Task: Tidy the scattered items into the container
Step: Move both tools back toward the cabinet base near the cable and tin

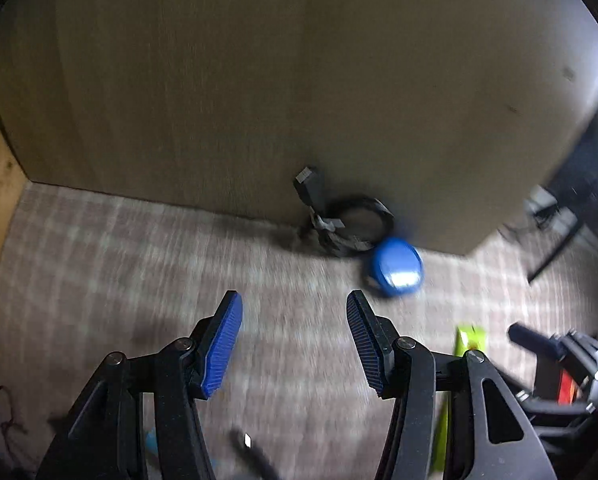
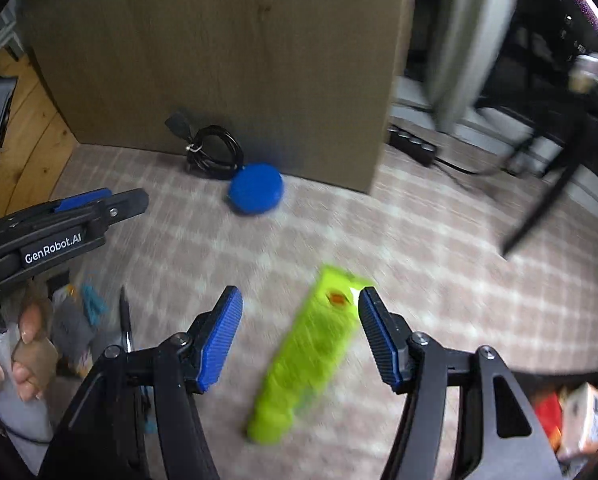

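A big brown panel (image 2: 219, 52), probably the side of a cabinet, is seen standing at the far end of a checked carpet (image 2: 439, 248). Against its foot a coiled black cable (image 2: 215, 152) is leaned, and a blue round lid-like thing (image 2: 256, 189) is parked just right of and nearer than the coil, touching or almost touching it. A lime-green packet (image 2: 311, 352) is laid on the carpet nearer in, lengthwise between the right gripper's fingers.

The right gripper (image 2: 301, 336) is held wide, nothing pinched yet; the packet's far end is just beside the right-hand pad, contact can't be told through the blur. The left gripper (image 1: 295, 344) is also spread wide and empty over bare carpet, with the blue thing ahead and to its right.

Progress-wise: not much looks done. No container can be clearly made out in either view, though a heap of small bits (image 2: 79, 320) at the near left and some boxes (image 2: 579, 412) at the near right might be part of it, hard to say with the smear. The packet, blue thing and cable are all still loose on the floor, so most of the tidying is left. The packet looks like the next grab.

Readable text: "GenRobot.AI" is printed in white on the left gripper's side. An orange mark is on the packet, unreadable.
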